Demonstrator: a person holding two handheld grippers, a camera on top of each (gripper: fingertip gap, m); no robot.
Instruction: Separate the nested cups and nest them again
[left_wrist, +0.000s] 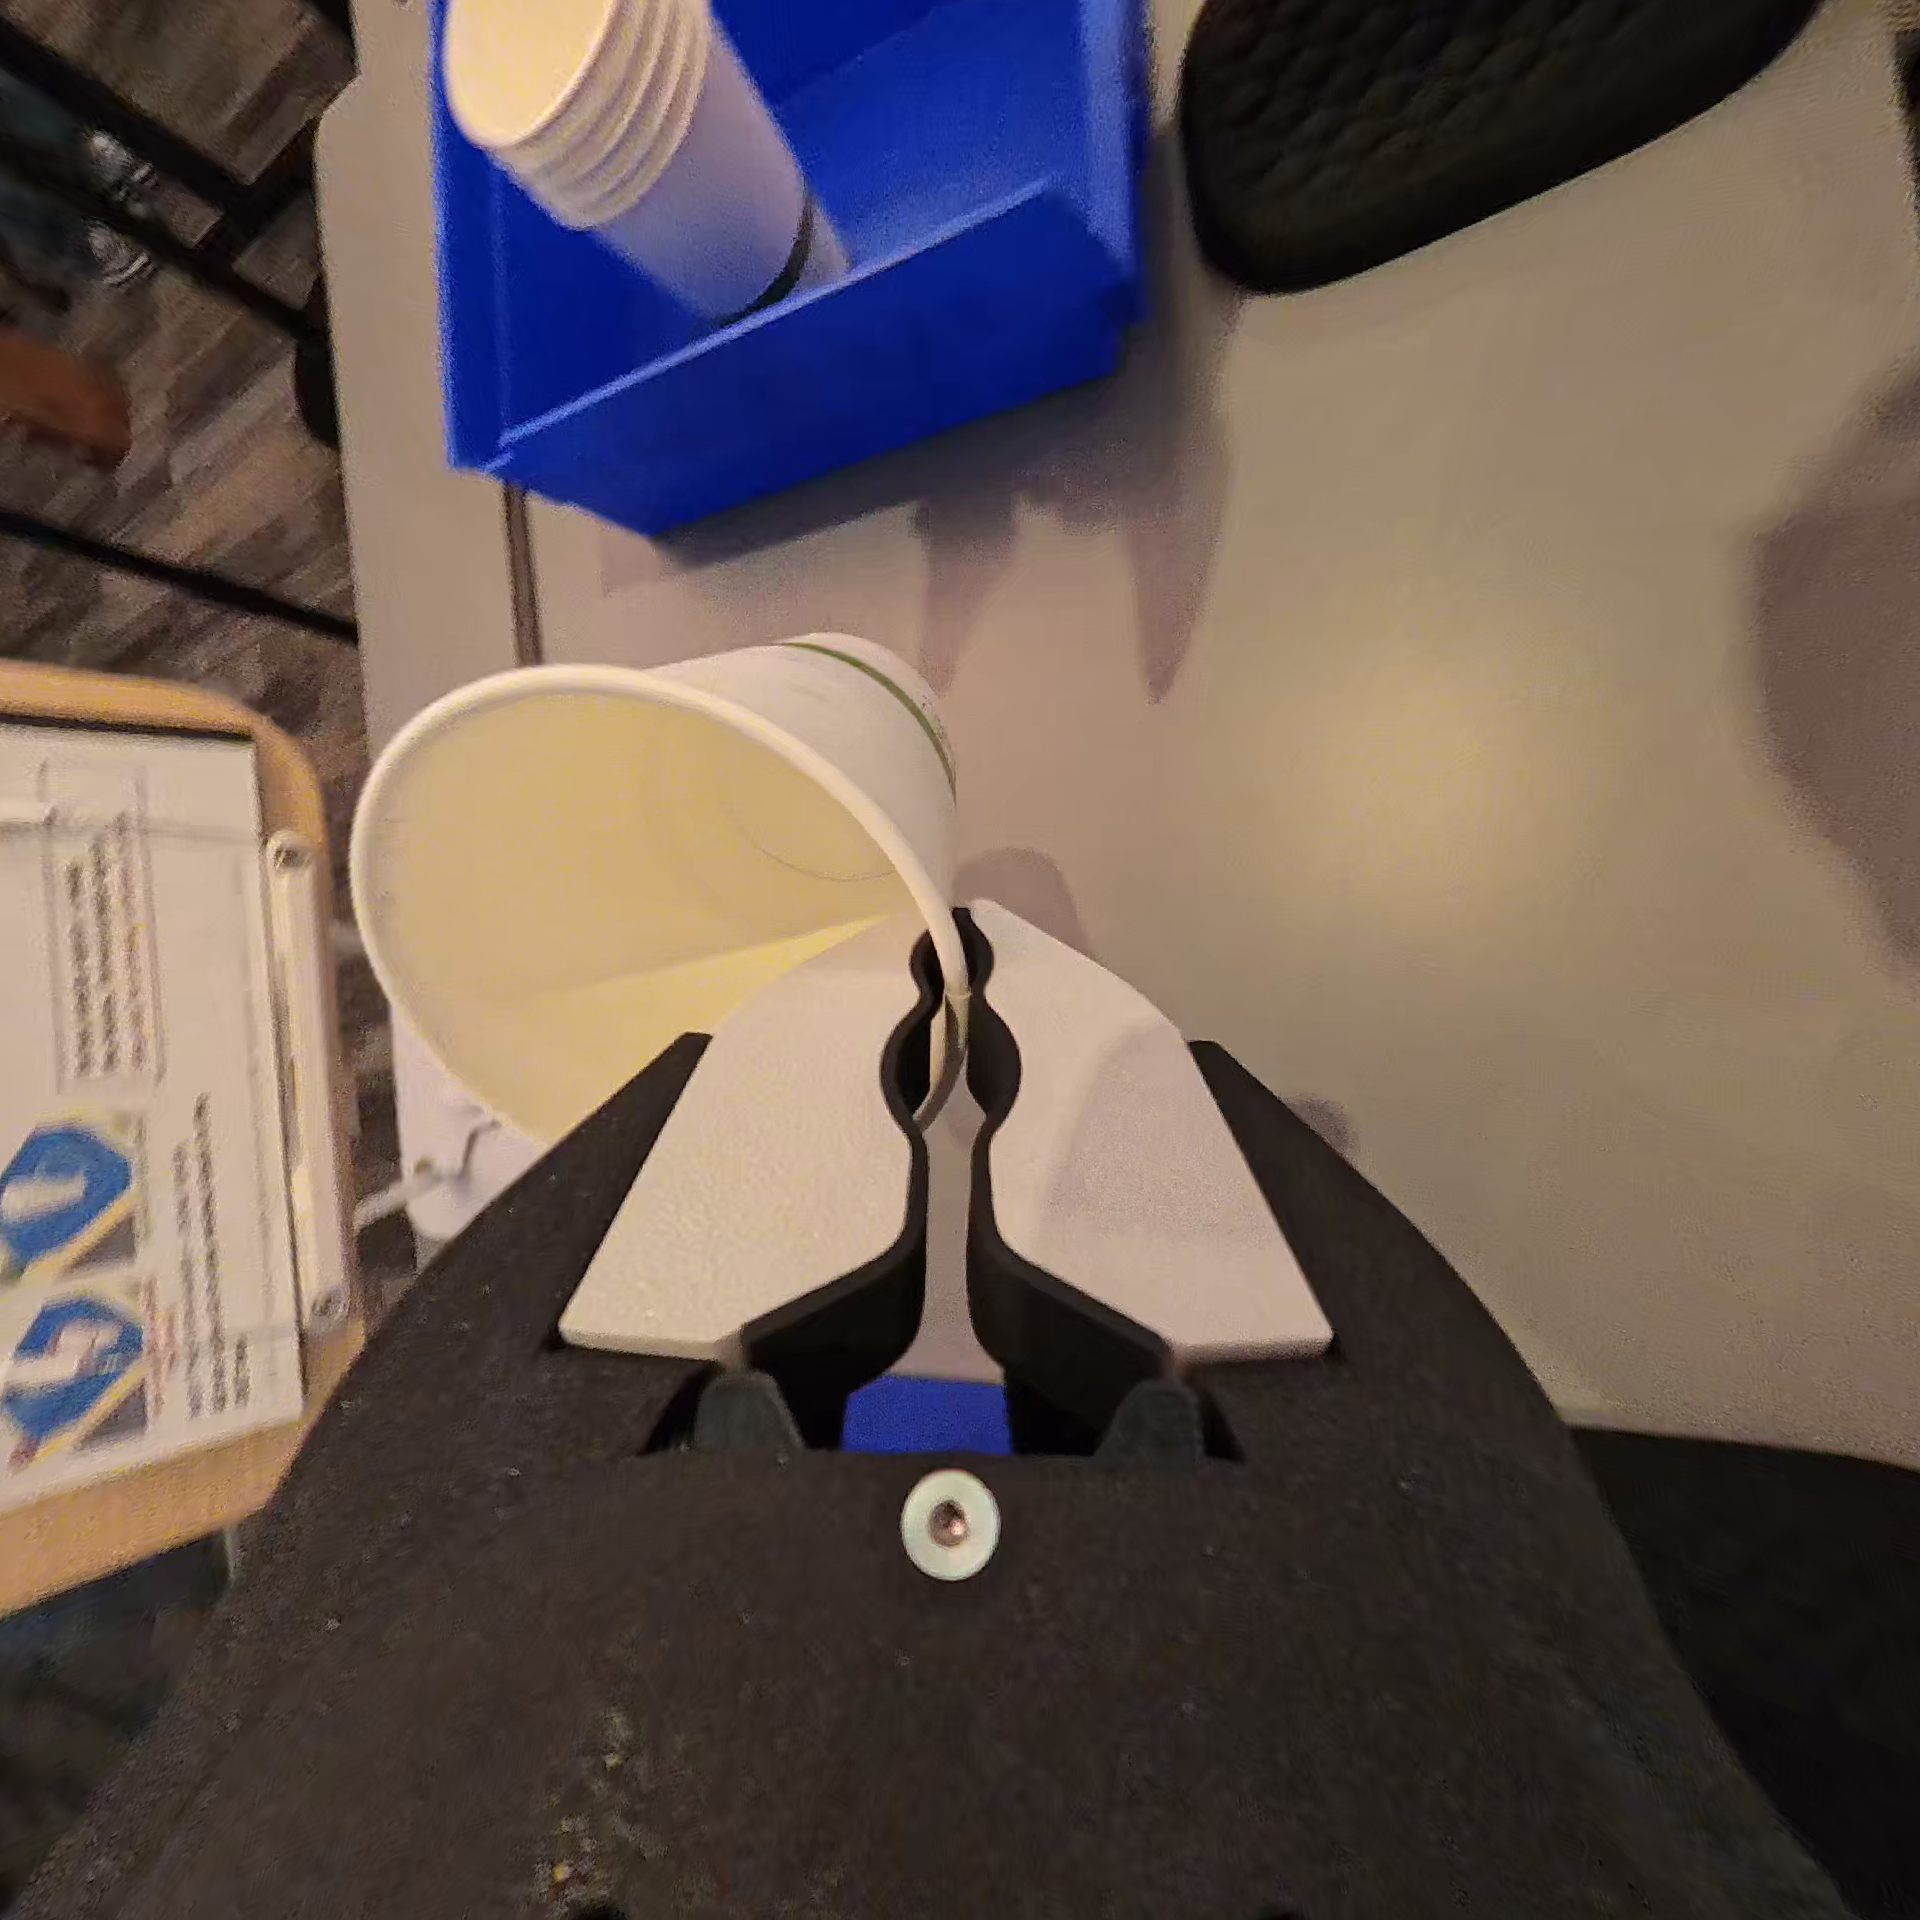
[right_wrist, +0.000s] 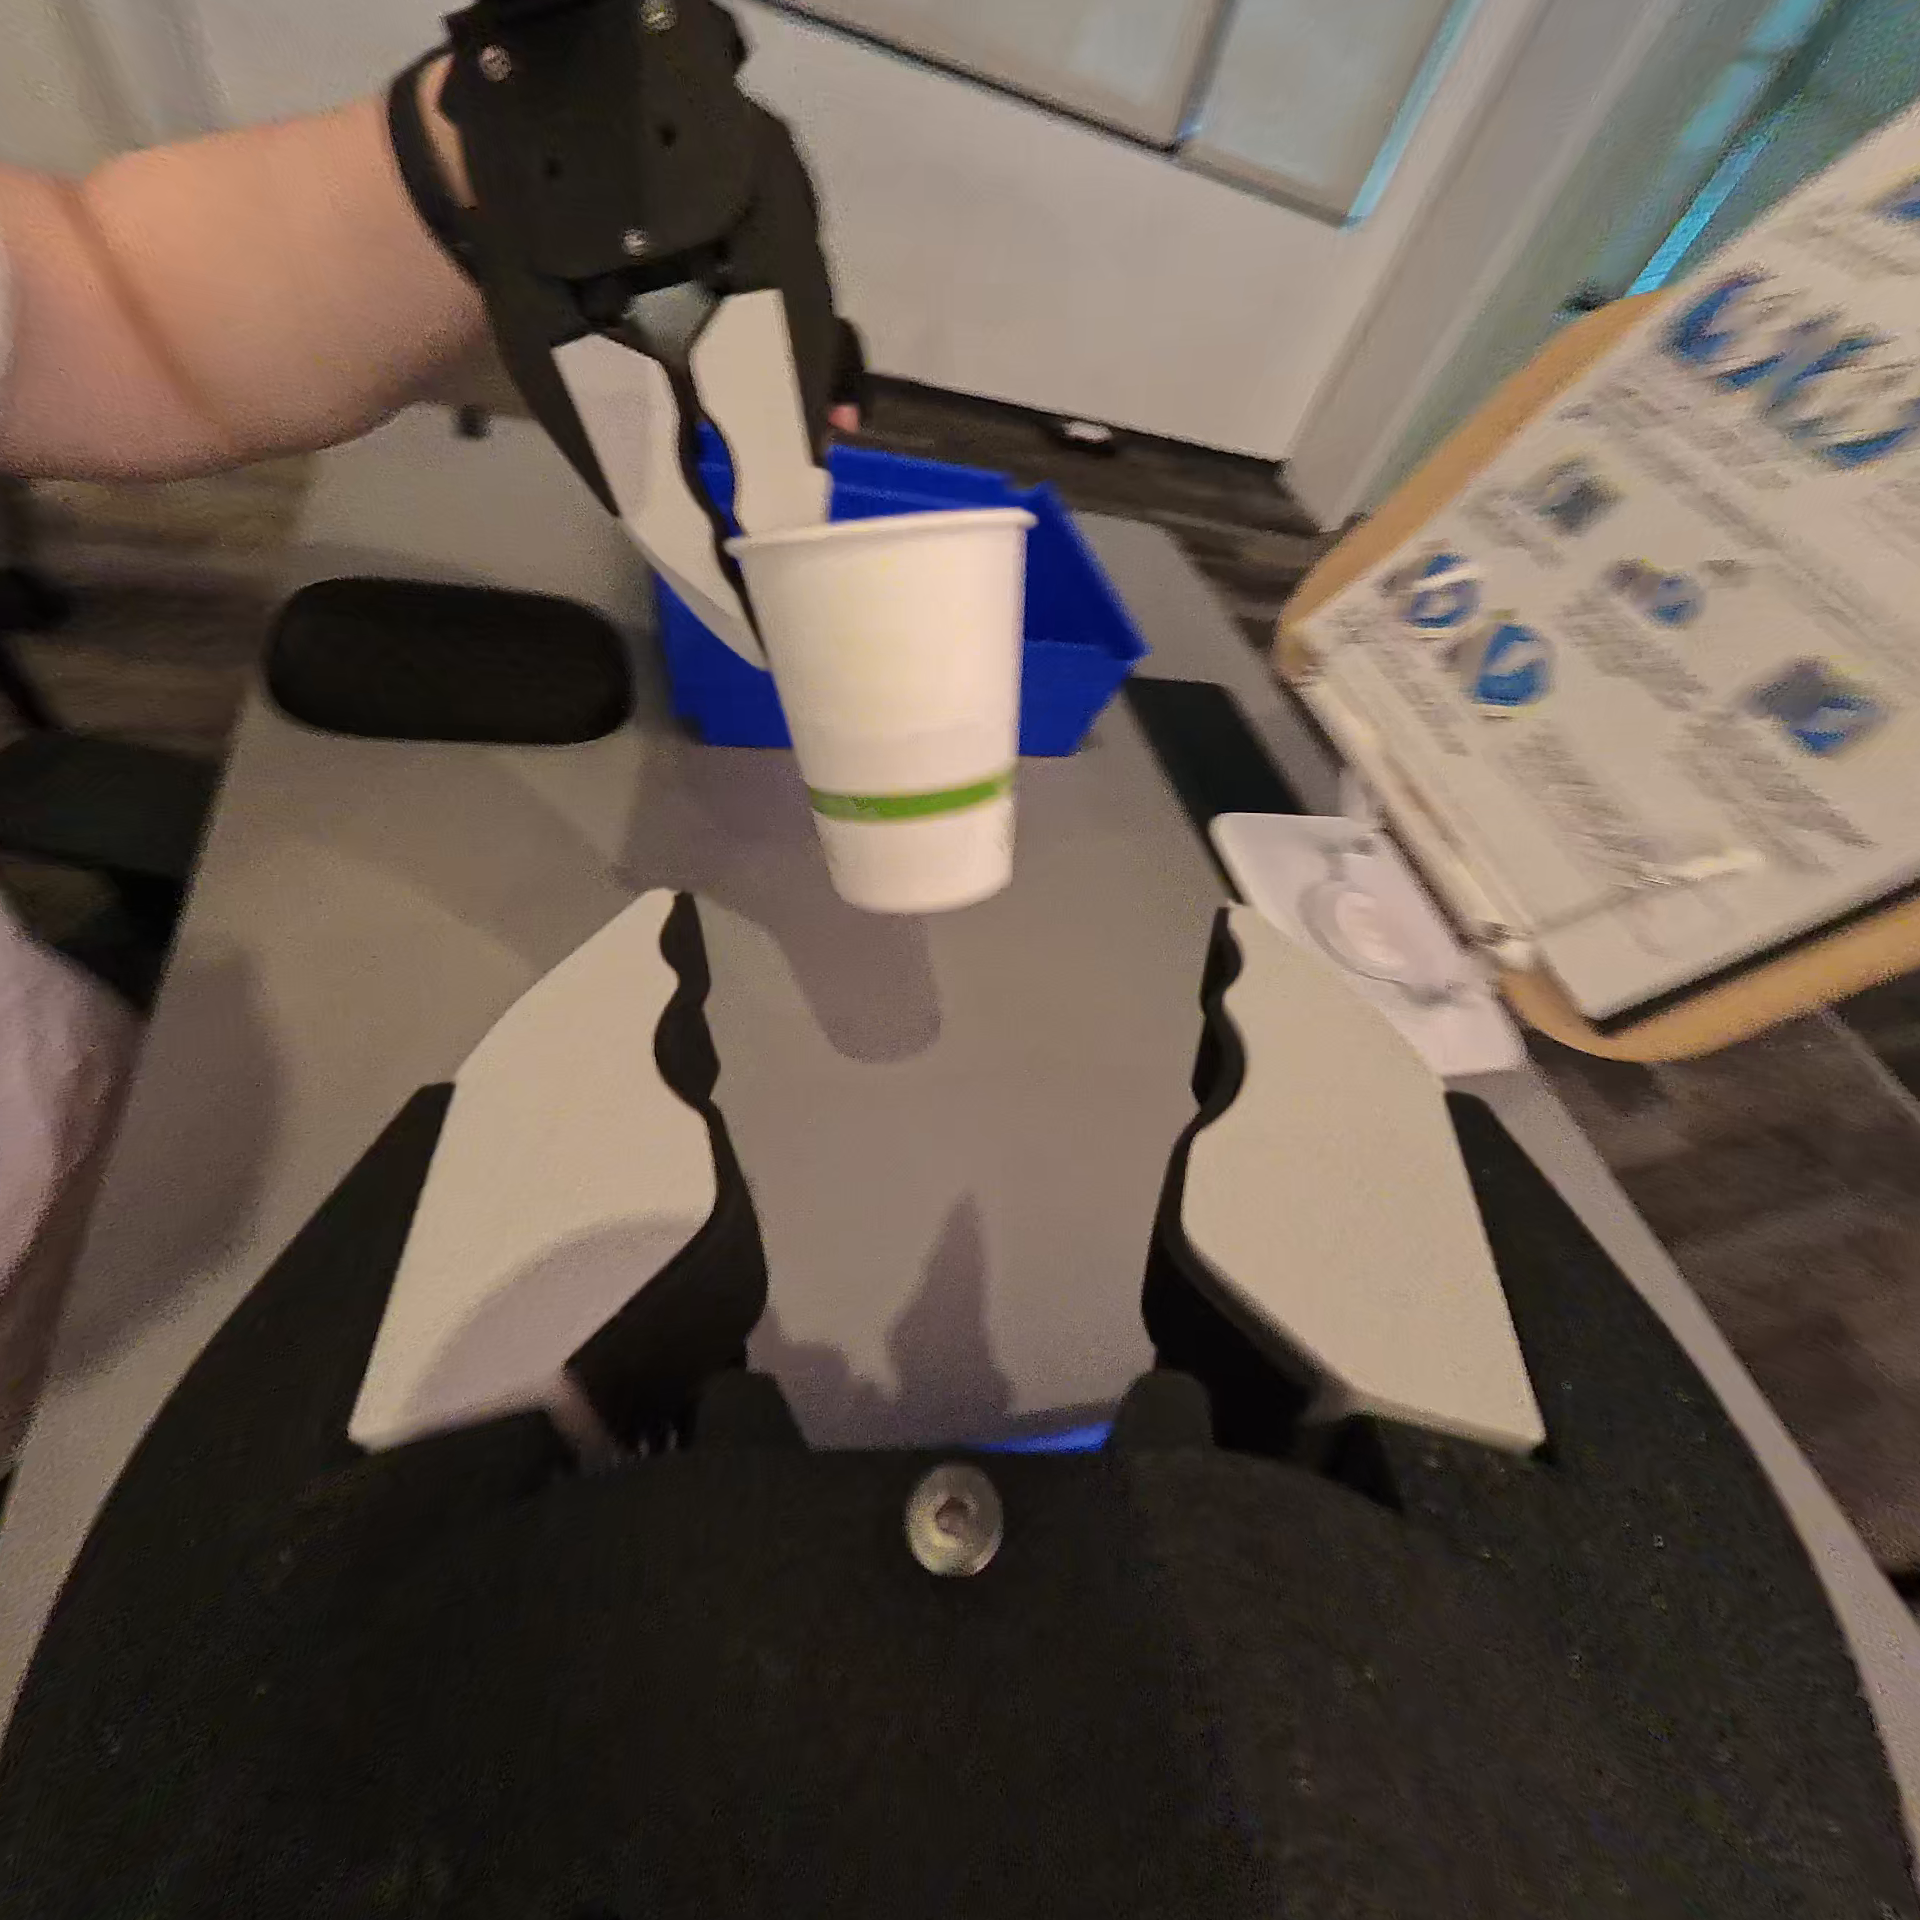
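The left gripper (left_wrist: 951, 971) has its fingers pressed together on the rim of a single white paper cup (left_wrist: 665, 873), pinching the cup wall between them. In the right wrist view the same cup (right_wrist: 904, 717) hangs upright in the air above the grey table (right_wrist: 416, 935), clear of its surface, with a green band near its base; one finger of the left gripper (right_wrist: 764, 540) sits inside the cup's mouth and the other outside it. A person's forearm (right_wrist: 208, 322) carries that gripper from the left of this view.

The right gripper (right_wrist: 951, 997) has its fingers spread wide, with nothing between them but bare table. It is below and in front of the hanging cup, not touching it.

The stack of nested cups (left_wrist: 634, 145) lies tilted inside a blue bin (left_wrist: 810, 416), rims toward the bin's upper left. The bin stands at the far end of the table, beyond the held cup. A black padded object (left_wrist: 1455, 135) rests on the table just beside the bin.

Off the table's edge, a wooden-edged board with printed sheets (right_wrist: 1621, 644) leans, with a white plastic piece (right_wrist: 1351, 914) at its foot.
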